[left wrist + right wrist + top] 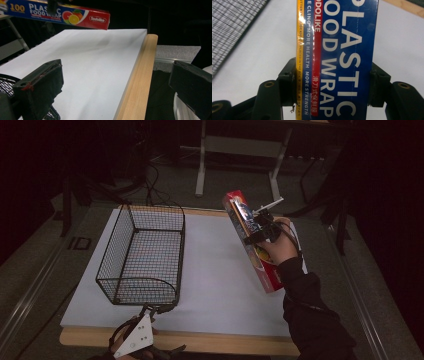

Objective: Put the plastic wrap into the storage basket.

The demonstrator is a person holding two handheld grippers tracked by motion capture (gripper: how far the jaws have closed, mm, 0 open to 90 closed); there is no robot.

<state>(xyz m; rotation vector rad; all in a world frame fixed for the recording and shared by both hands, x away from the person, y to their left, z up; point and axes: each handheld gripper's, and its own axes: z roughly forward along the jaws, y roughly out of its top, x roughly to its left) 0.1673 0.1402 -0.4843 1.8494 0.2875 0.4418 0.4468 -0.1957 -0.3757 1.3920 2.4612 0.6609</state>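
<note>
Two black fingers of the right gripper [260, 227] clamp a long, slim cardboard box of plastic food wrap [251, 240] across its narrow width, one padded block pressed flat against each long edge, as the right gripper view shows [337, 60]. The box is rectangular with crisp corners and a glossy printed skin: a deep blue face with large white lettering, a red stripe, a yellow edge band and pictures of citrus fruit near one red end [72, 16]. It is held up off the surface, above the right half of the white sheet, lengthwise away from the person and tilted.

That surface [220, 270] is a smooth, matte white board lying on a pale wooden top whose grain shows along the near rim [140, 82].

On the left half stands a wire basket [142, 252], a deep rectangular cage of thin dark mesh with rounded corners and a curved near rim, well apart from the box.

At the near edge, the left gripper [150, 312] sits just beside the basket's near end. Its fingers [41, 87], squared blocks faced with dark, fabric-like pads, stand wide apart with nothing between them.
</note>
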